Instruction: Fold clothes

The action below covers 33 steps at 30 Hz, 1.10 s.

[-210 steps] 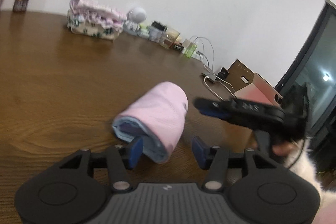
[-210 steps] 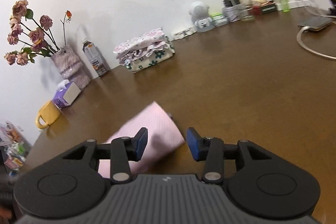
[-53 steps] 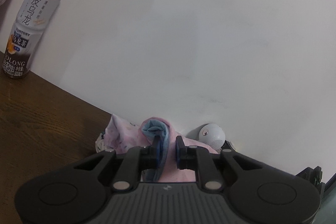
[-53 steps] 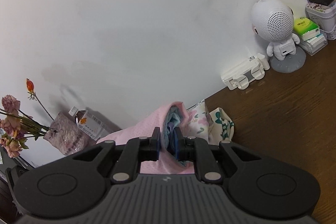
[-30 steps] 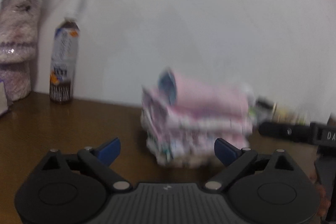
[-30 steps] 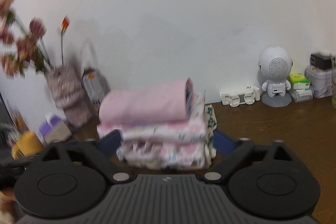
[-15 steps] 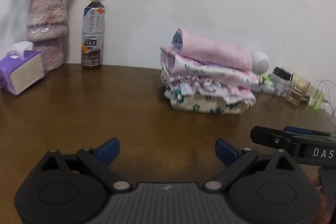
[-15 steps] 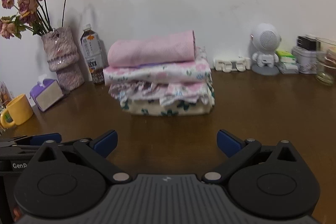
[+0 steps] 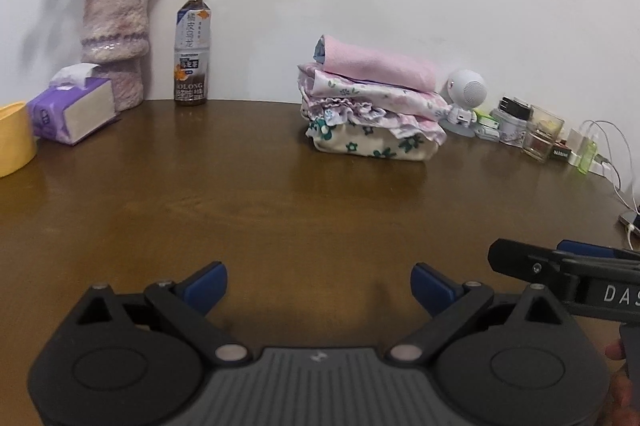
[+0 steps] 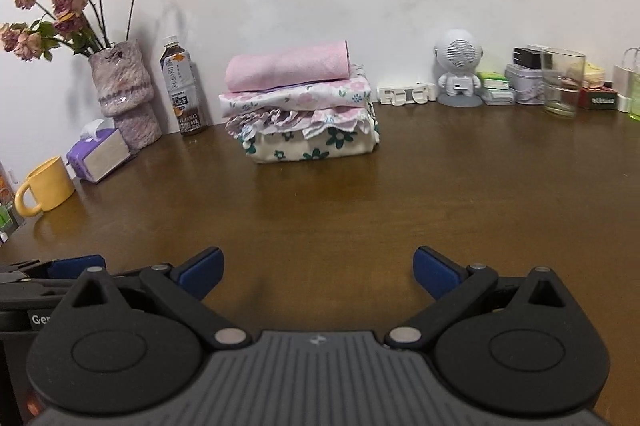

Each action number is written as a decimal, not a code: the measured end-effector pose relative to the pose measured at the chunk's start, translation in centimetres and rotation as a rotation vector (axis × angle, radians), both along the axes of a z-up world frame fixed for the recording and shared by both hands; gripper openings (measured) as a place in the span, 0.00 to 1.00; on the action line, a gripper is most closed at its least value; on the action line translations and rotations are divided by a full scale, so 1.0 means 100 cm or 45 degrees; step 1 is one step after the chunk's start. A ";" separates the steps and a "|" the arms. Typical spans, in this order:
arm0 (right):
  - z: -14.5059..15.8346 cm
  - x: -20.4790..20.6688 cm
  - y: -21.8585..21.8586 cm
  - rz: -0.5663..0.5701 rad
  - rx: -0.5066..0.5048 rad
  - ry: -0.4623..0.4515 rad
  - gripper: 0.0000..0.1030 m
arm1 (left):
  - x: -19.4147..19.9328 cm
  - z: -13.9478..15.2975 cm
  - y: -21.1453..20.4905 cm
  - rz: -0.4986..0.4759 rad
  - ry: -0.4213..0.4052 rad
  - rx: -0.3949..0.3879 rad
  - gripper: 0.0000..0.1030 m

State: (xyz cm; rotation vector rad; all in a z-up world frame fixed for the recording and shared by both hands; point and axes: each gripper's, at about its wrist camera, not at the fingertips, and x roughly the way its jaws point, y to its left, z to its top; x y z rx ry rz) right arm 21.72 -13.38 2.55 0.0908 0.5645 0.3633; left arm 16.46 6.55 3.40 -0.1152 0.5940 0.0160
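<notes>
Right wrist view: your right gripper (image 10: 316, 266) and left gripper (image 9: 319, 284) are spread empty; ahead, the pink rolled garment (image 10: 286, 66) could roll off the folded stack (image 10: 304, 122) if nudged.

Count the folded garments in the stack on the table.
4, maybe more hidden between layers. Pink garment on top; flowered white garment under it; ruffled garment third; cream garment with green flowers at the bottom.

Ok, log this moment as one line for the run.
left gripper: open, empty | right gripper: open, empty | pink garment: folded, atop clothes stack | table: nothing unfolded visible
</notes>
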 end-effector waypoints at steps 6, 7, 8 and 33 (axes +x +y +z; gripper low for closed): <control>0.001 -0.052 -0.008 0.031 0.017 0.017 1.00 | -0.053 0.004 -0.009 0.007 -0.030 0.015 0.98; 0.001 -0.061 -0.010 0.039 0.021 0.017 1.00 | -0.061 0.005 -0.010 0.012 -0.030 0.006 0.98; 0.002 -0.071 -0.009 0.049 0.016 0.010 1.00 | -0.068 0.004 -0.011 0.006 -0.032 0.008 0.98; -0.021 -0.210 -0.007 -0.051 -0.001 -0.032 1.00 | -0.178 -0.017 -0.008 -0.051 -0.041 0.085 0.98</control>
